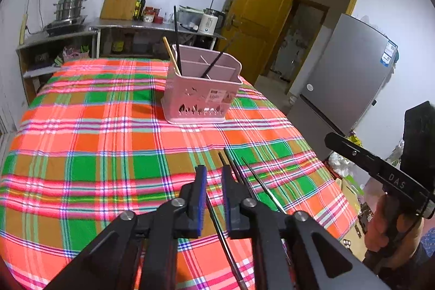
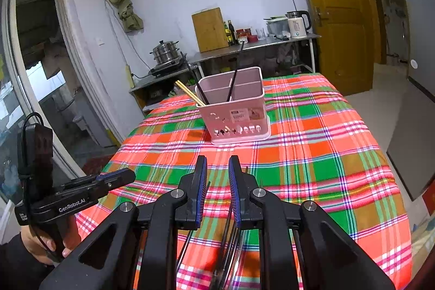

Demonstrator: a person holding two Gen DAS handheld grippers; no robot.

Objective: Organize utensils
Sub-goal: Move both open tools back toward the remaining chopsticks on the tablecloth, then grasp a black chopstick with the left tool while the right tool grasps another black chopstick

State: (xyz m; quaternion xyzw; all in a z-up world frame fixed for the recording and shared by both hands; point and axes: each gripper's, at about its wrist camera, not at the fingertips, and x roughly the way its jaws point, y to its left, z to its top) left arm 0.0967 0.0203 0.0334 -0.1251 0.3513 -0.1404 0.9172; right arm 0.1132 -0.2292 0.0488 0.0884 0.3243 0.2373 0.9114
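A pink utensil caddy [image 1: 202, 91] [image 2: 235, 110] stands on the plaid tablecloth; it holds tan chopsticks [image 1: 171, 55] [image 2: 189, 93] and black chopsticks [image 1: 176, 37] [image 2: 233, 80]. Several dark utensils [image 1: 223, 233] [image 2: 227, 249] lie on the cloth near the front edge. My left gripper [image 1: 213, 175] is open and empty above them, one dark utensil running under the gap. My right gripper [image 2: 217, 167] is open and empty above the same pile. Each gripper shows in the other's view, the left [image 2: 117, 177] and the right [image 1: 353, 151].
The table [image 1: 81, 154] [image 2: 326, 140] is covered in a red, green and orange plaid cloth. Behind are metal shelves with a steamer pot [image 1: 69, 8], a cutting board [image 2: 209, 29] and a kettle [image 2: 297, 23]. A fridge [image 1: 345, 78] stands right, beside a yellow door [image 2: 339, 12].
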